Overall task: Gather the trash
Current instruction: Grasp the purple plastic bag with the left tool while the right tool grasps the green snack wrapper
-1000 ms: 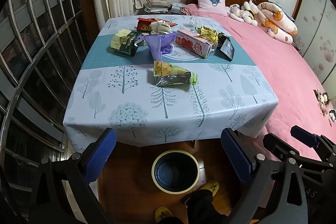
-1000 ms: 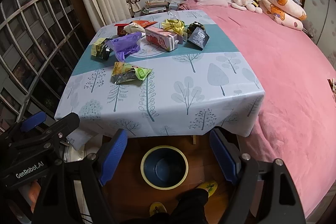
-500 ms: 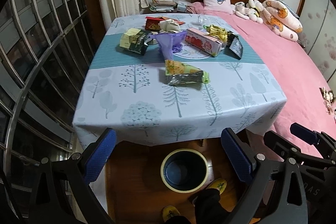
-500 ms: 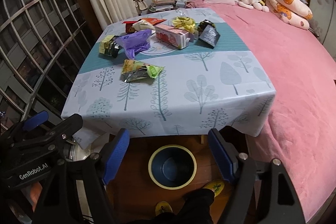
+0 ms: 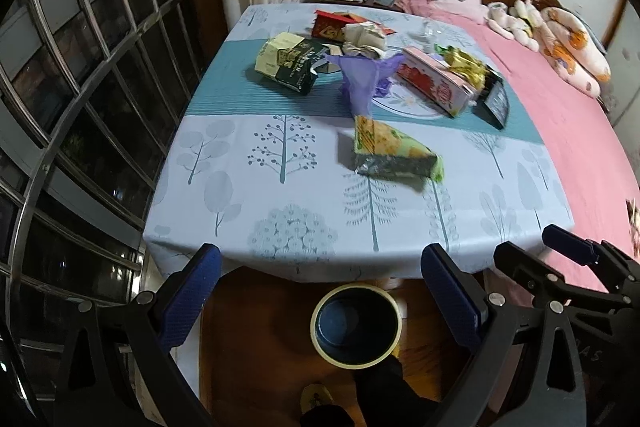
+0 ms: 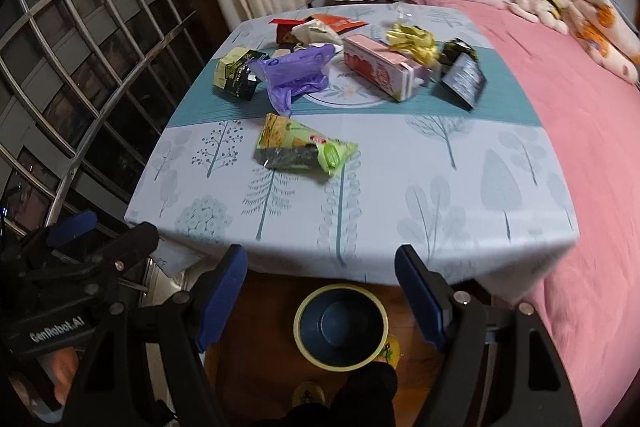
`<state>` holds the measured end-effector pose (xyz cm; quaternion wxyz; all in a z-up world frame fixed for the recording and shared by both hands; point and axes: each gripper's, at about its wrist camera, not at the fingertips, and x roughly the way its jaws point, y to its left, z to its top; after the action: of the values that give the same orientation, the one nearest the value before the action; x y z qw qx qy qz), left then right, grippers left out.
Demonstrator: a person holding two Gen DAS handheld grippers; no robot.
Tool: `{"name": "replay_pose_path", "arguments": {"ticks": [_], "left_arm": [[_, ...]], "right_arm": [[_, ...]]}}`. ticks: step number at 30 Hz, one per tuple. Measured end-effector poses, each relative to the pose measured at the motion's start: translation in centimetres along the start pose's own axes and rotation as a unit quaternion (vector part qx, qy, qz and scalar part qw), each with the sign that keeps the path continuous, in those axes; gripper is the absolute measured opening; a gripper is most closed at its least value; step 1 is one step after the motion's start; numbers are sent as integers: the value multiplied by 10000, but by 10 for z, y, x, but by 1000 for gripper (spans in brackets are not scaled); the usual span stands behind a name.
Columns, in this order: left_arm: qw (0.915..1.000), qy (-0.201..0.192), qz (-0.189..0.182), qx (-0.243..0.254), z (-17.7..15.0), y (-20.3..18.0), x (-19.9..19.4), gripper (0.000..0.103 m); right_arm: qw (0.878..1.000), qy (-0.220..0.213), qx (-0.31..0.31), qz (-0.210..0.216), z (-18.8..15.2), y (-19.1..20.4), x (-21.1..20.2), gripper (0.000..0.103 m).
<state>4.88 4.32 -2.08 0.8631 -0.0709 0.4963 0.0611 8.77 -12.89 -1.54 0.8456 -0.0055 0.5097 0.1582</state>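
- Both grippers are closing in on the table (image 5: 224,227) since a second ago; its front edge is now sitting just beyond the fingertips.
- Left of the bin (image 5: 356,325), the left gripper (image 5: 320,291) is hanging spread, nothing between its jaws.
- Beyond the bin on the table, the green snack wrapper (image 6: 304,151) is lying nearest, more trash clustering behind it.
- Right of the bin, the right gripper (image 6: 320,287) is standing wide, having just narrowed slightly, jaws empty.
- Collecting looks not yet begun; nearest wrapper seems the likely first pick.
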Motion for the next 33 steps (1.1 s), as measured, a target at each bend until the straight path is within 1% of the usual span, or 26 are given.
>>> {"name": "replay_pose_path", "arguments": {"ticks": [3, 7, 10, 15, 18, 20, 23, 24, 25, 26, 29, 31, 33], "left_arm": [[9995, 138, -8, -294, 18, 2, 15, 98], [9976, 277, 106, -629, 39, 4, 33, 98], [9957, 349, 173, -841, 53, 6, 46, 98], [9932, 345, 329, -1062, 68, 7, 62, 98], [9914, 384, 401, -1188, 74, 8, 70, 98], [9904, 409, 414, -1257, 77, 8, 75, 98], [9893, 401, 334, -1362, 81, 7, 76, 98], [9890, 400, 314, -1389, 82, 7, 77, 98], [9887, 401, 295, -1417, 84, 7, 77, 98], [9883, 405, 274, -1448, 86, 6, 77, 98], [9869, 385, 187, -1553, 92, 4, 78, 98], [9866, 377, 144, -1582, 96, 2, 79, 98], [9861, 374, 76, -1614, 100, -1, 80, 98]], "right_arm": [[9995, 50, -306, 44, 22, -6, 16, 77], [9969, 125, -773, 119, 48, -14, 40, 77], [9937, 243, -1029, 362, 68, -18, 59, 77], [9857, 393, -1455, 751, 95, -14, 91, 77], [9799, 577, -1698, 875, 103, -10, 113, 77], [9750, 775, -1829, 1000, 105, -6, 130, 77], [9669, 1017, -2032, 1157, 104, -2, 149, 67], [9636, 1101, -2129, 1182, 102, 0, 154, 61], [9607, 1173, -2208, 1208, 100, 1, 159, 52], [9582, 1235, -2284, 1205, 97, 2, 163, 47], [9567, 1226, -2311, 1280, 96, 0, 164, 38], [9558, 1262, -2278, 1363, 98, -2, 164, 26], [9556, 1278, -2240, 1423, 99, -9, 160, 19]]}}
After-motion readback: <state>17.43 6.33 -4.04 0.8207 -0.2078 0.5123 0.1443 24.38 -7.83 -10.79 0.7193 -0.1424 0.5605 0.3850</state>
